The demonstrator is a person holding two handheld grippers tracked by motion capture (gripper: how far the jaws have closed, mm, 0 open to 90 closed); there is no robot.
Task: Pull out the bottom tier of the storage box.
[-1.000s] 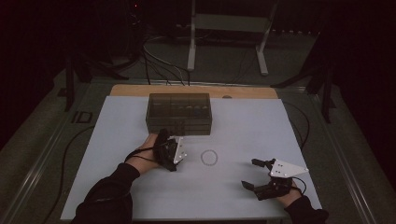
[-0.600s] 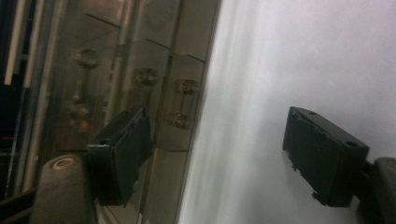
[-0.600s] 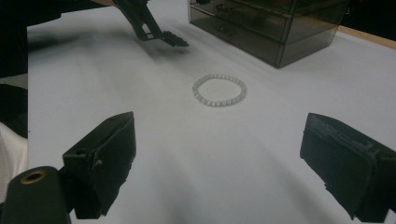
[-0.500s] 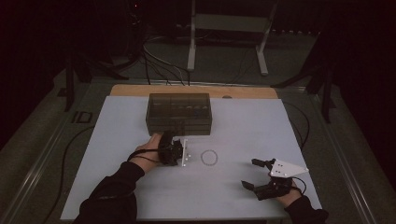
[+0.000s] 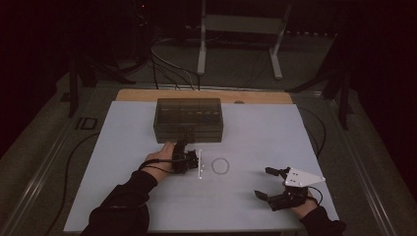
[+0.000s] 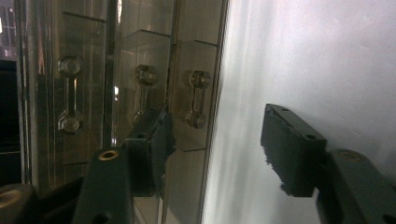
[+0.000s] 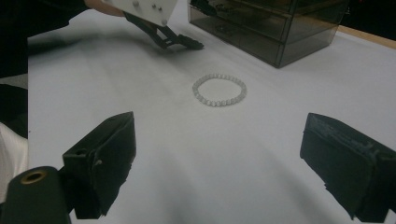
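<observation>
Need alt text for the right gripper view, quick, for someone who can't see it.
A white bead bracelet lies flat on the white table, centred ahead of the right gripper, whose black jaws stand wide apart. Beyond it sit the smoky drawer box and the left gripper.

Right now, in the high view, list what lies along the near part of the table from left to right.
Left gripper → bracelet → right gripper.

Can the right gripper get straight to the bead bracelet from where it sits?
Probably yes: the right gripper stands open, facing the bead bracelet across bare white tabletop; the left gripper sits off to the side.
</observation>
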